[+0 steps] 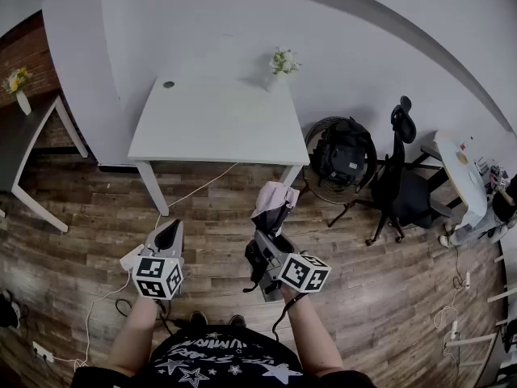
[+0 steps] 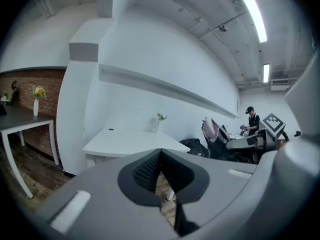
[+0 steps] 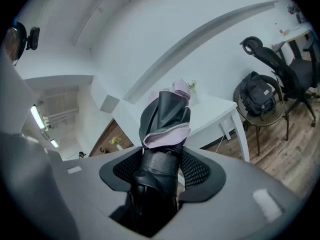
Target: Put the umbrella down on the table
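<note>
My right gripper point(image 1: 265, 245) point(image 3: 162, 156) is shut on the handle end of a folded umbrella point(image 1: 273, 204) point(image 3: 165, 119), black with pale pink cloth. The umbrella points forward and up, toward the white table point(image 1: 218, 120) point(image 3: 215, 109) point(image 2: 130, 139). It hangs over the wooden floor, short of the table's near edge. My left gripper point(image 1: 170, 234) point(image 2: 160, 154) is held beside it at the left, its jaws shut with nothing between them, also aimed at the table.
A small vase of flowers point(image 1: 283, 61) stands at the table's far right corner. A black backpack point(image 1: 343, 156) rests on a round seat right of the table, with an office chair point(image 1: 400, 184) beyond. A dark table point(image 1: 24, 136) stands at the left. A cable point(image 1: 194, 192) runs over the floor.
</note>
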Tool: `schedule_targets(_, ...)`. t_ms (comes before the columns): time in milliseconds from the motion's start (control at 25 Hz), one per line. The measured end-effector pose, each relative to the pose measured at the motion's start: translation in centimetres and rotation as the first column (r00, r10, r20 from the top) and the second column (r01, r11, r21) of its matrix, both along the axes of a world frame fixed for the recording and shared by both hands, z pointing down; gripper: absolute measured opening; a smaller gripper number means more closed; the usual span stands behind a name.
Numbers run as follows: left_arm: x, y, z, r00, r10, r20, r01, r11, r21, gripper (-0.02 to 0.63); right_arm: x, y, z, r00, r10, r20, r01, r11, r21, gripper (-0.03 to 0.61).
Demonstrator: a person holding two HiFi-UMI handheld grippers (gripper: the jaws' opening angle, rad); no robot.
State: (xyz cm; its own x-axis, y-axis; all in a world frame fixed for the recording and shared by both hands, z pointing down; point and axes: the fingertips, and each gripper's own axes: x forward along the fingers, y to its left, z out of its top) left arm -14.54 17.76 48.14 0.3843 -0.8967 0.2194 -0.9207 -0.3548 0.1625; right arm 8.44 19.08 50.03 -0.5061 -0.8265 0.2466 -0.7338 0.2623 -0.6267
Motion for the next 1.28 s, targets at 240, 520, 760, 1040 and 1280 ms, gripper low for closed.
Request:
schedule_targets(240,-0.9,-0.7,0.1,1.0,-0.011,-0.008,0.01,1.0,-0.007,0.003,-0.8,-0.4,0.3,1.0,-0.005,-0.012,0.005,1.0,-0.007,0.252)
schedule_targets(520,-1.7,0.2,0.7,1.0,-0.002,-0.01,0.001,1.0,-0.021,0.003,-1.6,0.7,0.6,1.0,0.007,-0.026,-0.007,1.0,-0.015,0.252)
schedule_targets(760,-3.6,0.7,1.6,1.0,0.008,0.022,-0.008,1.0,-0.027,0.003,-2.6,2.0,1.3,0.999,-0.002,-0.045,0.0,0.999,-0.045,0.252)
schedule_targets(1040,-5.7,1.0,1.9,0.999,0.036,0.003,-0.036,0.999,-0.027,0.003,-3.6,2.0,1.7,0.998,0.059,-0.029,-0.06,0.996,-0.064,0.252)
schedule_targets(1280,-6.5,0.0,2.4,0.997,0.077,-0.008,-0.078,0.996,-0.036,0.003,-4.5,1.6,1.4,0.997,0.072,-0.039,-0.075,0.995,-0.063,0.252)
